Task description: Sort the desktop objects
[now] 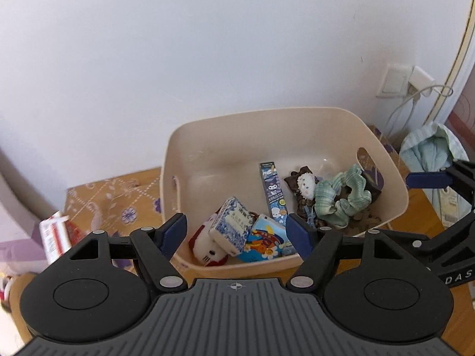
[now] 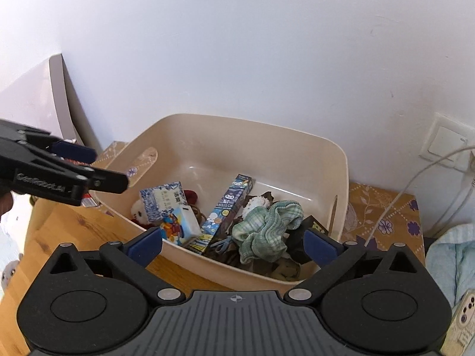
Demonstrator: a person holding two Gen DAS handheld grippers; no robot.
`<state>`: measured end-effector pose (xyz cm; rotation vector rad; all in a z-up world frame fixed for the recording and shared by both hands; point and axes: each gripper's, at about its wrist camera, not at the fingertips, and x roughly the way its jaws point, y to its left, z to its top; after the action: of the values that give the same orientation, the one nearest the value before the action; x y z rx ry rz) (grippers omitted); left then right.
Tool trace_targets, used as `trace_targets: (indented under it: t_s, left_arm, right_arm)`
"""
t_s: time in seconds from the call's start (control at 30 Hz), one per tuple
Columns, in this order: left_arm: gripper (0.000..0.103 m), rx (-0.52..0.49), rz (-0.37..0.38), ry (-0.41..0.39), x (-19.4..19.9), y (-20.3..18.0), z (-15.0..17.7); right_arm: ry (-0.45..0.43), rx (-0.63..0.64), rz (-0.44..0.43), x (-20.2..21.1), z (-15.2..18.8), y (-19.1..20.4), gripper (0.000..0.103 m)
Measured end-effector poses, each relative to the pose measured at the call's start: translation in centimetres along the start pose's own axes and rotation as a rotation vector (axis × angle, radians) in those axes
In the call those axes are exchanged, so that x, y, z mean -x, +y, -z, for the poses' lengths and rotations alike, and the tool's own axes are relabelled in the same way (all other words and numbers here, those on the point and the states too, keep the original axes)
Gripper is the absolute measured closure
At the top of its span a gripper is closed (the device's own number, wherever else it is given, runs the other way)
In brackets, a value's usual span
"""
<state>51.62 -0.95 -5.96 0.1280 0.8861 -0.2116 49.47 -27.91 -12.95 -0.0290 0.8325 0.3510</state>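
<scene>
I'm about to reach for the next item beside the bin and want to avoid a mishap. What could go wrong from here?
1. The left gripper and right gripper hang open, close together over the beige bin; they could knock together on withdrawal.
2. A finger may catch the bin's near rim and drag it.
3. The green scrunchie sits high on the pile and could snag.

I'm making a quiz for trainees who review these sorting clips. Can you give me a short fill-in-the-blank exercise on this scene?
1. The beige bin stands against a white ____.
2. The green scrunchie lies ____ the bin.
3. The left gripper and the right gripper both have their jaws ____, nothing between them.
4. The long blue box lies between the scrunchie and the blue-and-white ____ pack.

Missing words: wall; inside; open; tissue
</scene>
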Motion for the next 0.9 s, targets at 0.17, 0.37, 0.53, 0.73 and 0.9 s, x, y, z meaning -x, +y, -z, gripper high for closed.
trace_targets:
  t_s: [0.17,0.37,0.53,0.73,0.9]
  left_arm:
    - [0.028,0.025,-0.032,-0.041,3.3,-0.4,0.9]
    - [0.028,0.070,-0.032,-0.055,6.4,-0.7,3.0]
    - [0.028,0.084,-0.030,-0.067,9.4,-1.5,6.0]
    - [0.028,0.091,-0.046,-0.057,13.6,-2.6,9.9]
    - [0.028,0.079,-0.053,-0.077,18.2,-3.3,13.2]
  right_arm:
    - [0.023,-0.028,-0.004,1.1,0.8,-0.1,0.000]
    - [0.022,-0.011,-0.002,3.3,2.5,0.9,0.000]
    - [0.008,0.008,0.032,6.1,4.8,2.7,0.000]
    - [-0.018,-0.012,0.058,10.6,8.1,5.5,0.000]
    - [-0.038,-0.079,0.082,14.7,10.6,7.4,0.000]
